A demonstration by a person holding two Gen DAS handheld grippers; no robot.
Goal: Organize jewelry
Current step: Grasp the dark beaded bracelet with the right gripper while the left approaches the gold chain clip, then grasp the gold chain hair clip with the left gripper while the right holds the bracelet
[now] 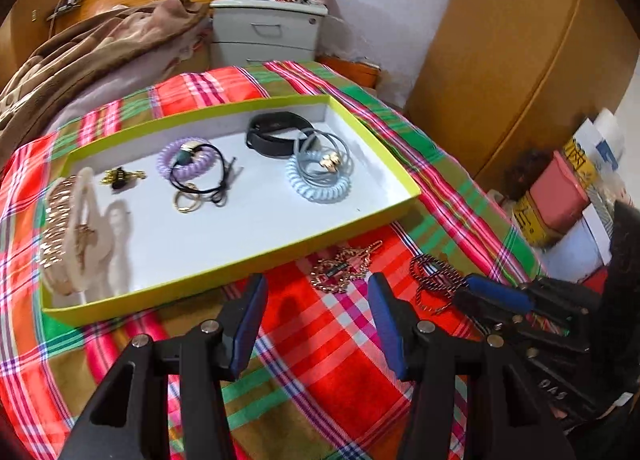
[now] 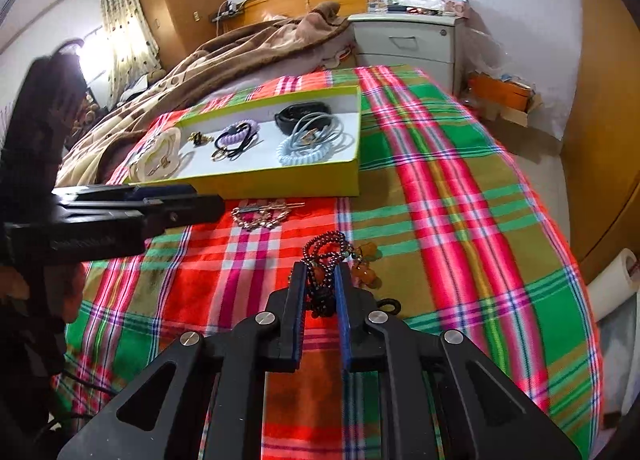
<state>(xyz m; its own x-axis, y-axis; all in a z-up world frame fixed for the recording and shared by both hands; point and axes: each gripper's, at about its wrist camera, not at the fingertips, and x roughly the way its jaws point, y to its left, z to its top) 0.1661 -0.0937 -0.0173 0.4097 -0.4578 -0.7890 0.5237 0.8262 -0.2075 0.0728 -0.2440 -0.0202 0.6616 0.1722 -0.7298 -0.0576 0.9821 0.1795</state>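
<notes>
One tray [image 1: 224,284], yellow-rimmed, sits on the plaid cloth [image 1: 320,340] as the sorting target, and you've got both grippers just outside its near wall because the last loose pieces lie there. Two pieces are still on the cloth: gold chain [image 1: 340,270] near the wall, dark bead string [image 2: 324,260] beside it.

Your right gripper [image 2: 320,292] has its fingers drawn narrow around the bead string, strands bunched between the pads; looks like a grasp, lift not confirmed. Your left gripper [image 1: 316,324] is spread wide and holds nothing, likely lined up for the chain.

Tray count, big to small: one cream clip [image 1: 80,219] with gold pieces on it, one black band [image 1: 276,135], two coil ties (blue [image 1: 316,187], purple [image 1: 180,163]), one grey loop bundle [image 1: 320,155], one black elastic [image 1: 204,179], one small gold charm [image 1: 120,175]. Gold rings by the elastic: count unclear.
</notes>
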